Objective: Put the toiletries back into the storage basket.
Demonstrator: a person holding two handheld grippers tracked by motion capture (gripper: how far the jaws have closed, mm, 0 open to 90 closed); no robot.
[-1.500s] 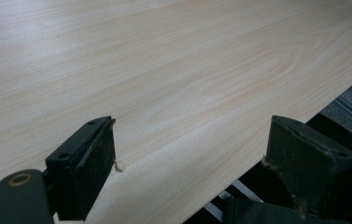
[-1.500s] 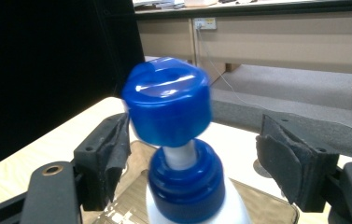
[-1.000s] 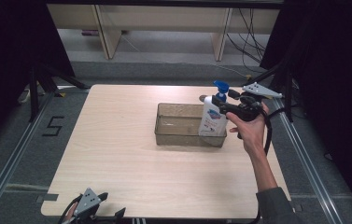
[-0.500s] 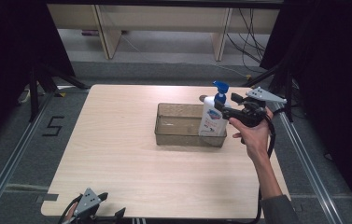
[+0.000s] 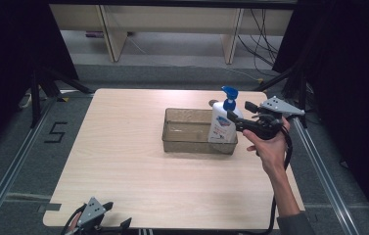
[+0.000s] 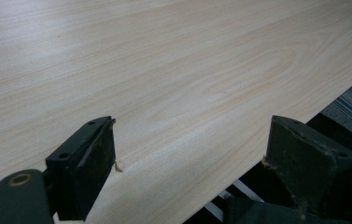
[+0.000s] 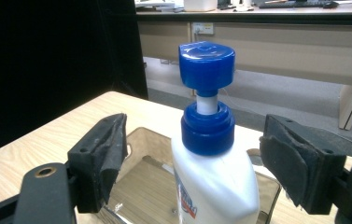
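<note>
Right claw stands apart, pump bottle between its jaws, untouched, in tray.

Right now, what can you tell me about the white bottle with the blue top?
The white bottle looks like smooth plastic, with a blue collar and a blue pump head on a white stem, and a red and blue label on its front. It stands upright at the right end of the clear brownish tray on the wooden table. The right gripper has one of its fingers on each side of the bottle, with gaps, not touching it.
</note>
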